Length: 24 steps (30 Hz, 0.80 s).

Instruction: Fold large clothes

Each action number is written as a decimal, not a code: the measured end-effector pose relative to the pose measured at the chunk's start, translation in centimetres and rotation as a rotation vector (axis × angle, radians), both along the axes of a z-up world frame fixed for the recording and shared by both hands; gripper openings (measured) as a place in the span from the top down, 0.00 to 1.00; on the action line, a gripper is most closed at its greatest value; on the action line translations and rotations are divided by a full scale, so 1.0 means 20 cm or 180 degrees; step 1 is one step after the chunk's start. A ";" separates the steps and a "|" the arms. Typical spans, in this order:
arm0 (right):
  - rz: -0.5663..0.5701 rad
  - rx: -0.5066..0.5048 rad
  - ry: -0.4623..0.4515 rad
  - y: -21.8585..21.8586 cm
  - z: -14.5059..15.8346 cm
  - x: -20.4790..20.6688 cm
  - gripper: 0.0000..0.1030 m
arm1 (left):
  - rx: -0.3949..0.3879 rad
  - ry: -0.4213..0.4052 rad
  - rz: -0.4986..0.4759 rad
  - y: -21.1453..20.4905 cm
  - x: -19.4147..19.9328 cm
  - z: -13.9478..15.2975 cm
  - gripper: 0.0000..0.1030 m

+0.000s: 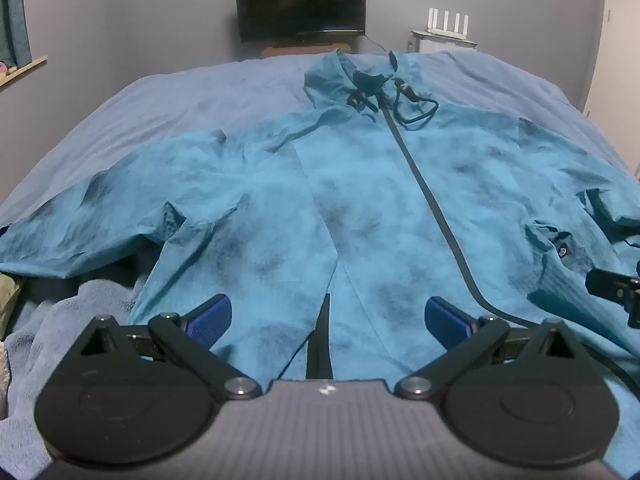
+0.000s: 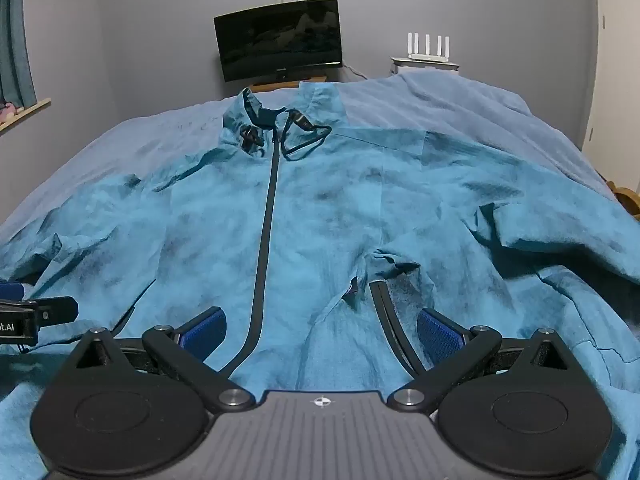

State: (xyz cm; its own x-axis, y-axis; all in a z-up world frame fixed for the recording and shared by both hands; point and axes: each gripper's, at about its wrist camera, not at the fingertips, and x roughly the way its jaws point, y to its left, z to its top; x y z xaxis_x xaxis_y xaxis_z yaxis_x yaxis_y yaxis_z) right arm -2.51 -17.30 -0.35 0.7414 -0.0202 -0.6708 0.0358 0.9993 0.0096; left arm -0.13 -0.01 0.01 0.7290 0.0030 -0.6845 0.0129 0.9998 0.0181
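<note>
Your bed [image 1: 168, 96] fills the room's middle, covered in a pale blue sheet, creased and softly rumpled toward the near edge. On it the jacket [image 1: 360, 200] lies face up and spread flat, teal with dark blotches, collar at 12 o'clock, hem toward you at 6. Its zip [image 1: 432, 200] is closed and runs dark from collar to hem. Drawcords [image 1: 416, 116] loop loose at the neck. One sleeve [image 1: 92, 216] stretches to 9 o'clock, the other to 3 o'clock in the right view [image 2: 560, 216].

Your left gripper [image 1: 328, 320] hangs over the hem left of the zip, jaws spread wide, nothing between the blue pads [image 1: 208, 320]. Whether the pads touch the cloth you cannot tell. Your right gripper [image 2: 320, 332] sits over the hem right of the zip, jaws likewise spread wide and gripping nothing; a dark pocket zip [image 2: 388, 320] lies just inside its right pad. Each gripper shows at the edge of the other's view.

A folded towel-like blanket [image 1: 60, 320] bunches at 8 o'clock by the bed's near corner.

Room: grey walls. A dark monitor [image 1: 300, 4] stands past the bed at 12 o'clock on a wooden stand [image 1: 304, 49]. At 1 o'clock, a white router [image 1: 448, 24] with upright antennas sits on a white unit. At 10 o'clock, a teal curtain [image 1: 16, 20] hangs over a wooden sill [image 1: 24, 70].
</note>
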 end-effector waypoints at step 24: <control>0.0004 -0.0019 0.0020 0.01 0.00 0.00 0.00 | -0.0044 0.0125 0.0053 0.03 0.02 -0.03 0.00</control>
